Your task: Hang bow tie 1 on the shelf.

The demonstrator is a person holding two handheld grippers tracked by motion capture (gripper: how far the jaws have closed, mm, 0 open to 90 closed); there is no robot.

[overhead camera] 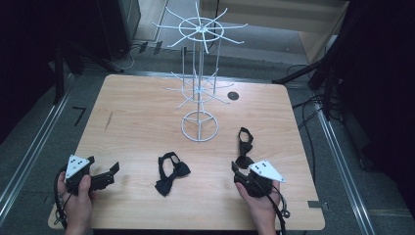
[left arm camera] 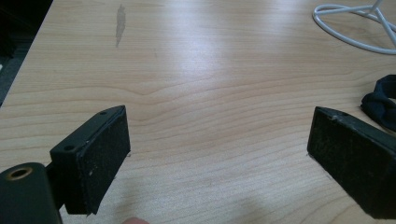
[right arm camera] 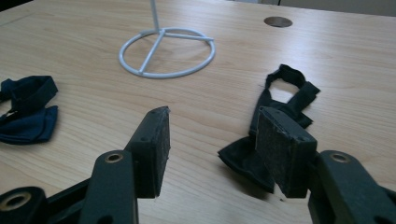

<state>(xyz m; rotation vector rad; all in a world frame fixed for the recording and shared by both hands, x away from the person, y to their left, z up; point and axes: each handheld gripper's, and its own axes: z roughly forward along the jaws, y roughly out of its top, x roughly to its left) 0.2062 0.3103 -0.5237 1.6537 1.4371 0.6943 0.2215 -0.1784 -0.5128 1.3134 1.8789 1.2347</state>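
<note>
A white wire display stand [overhead camera: 199,73] rises from the middle of the far half of the light wooden table [overhead camera: 137,112], with a round wire base, a thin upright post and two tiers of spoked arms, the upper tier wider than the lower. Nothing hangs on the arms.

Two bow ties lie on the table on the near side of that stand. The dark navy bow tie [overhead camera: 171,173] lies nearer the person than the base and a little to its left, its strap looped at the far end and its bow toward the person. The black bow tie [overhead camera: 244,145] lies to the right of the base, stretched lengthwise away from the person, strap loop farthest and bow closest.

The right gripper [overhead camera: 237,171] sits at the near end of the black bow tie, held in the person's right hand [overhead camera: 262,203]. In the right gripper view its jaws stand partly apart with nothing between them; the right jaw overlaps the bow and the left jaw is over bare wood.

The left gripper [overhead camera: 115,169] is well to the left of the stand's base, near the table's near left corner, held in the person's left hand [overhead camera: 78,203]. In the left gripper view its jaws are spread wide with bare wood between them, holding nothing; the navy bow tie shows beyond the right jaw.

A small dark round hole [overhead camera: 233,96] sits in the tabletop just right of the stand's post, toward the far edge.
</note>
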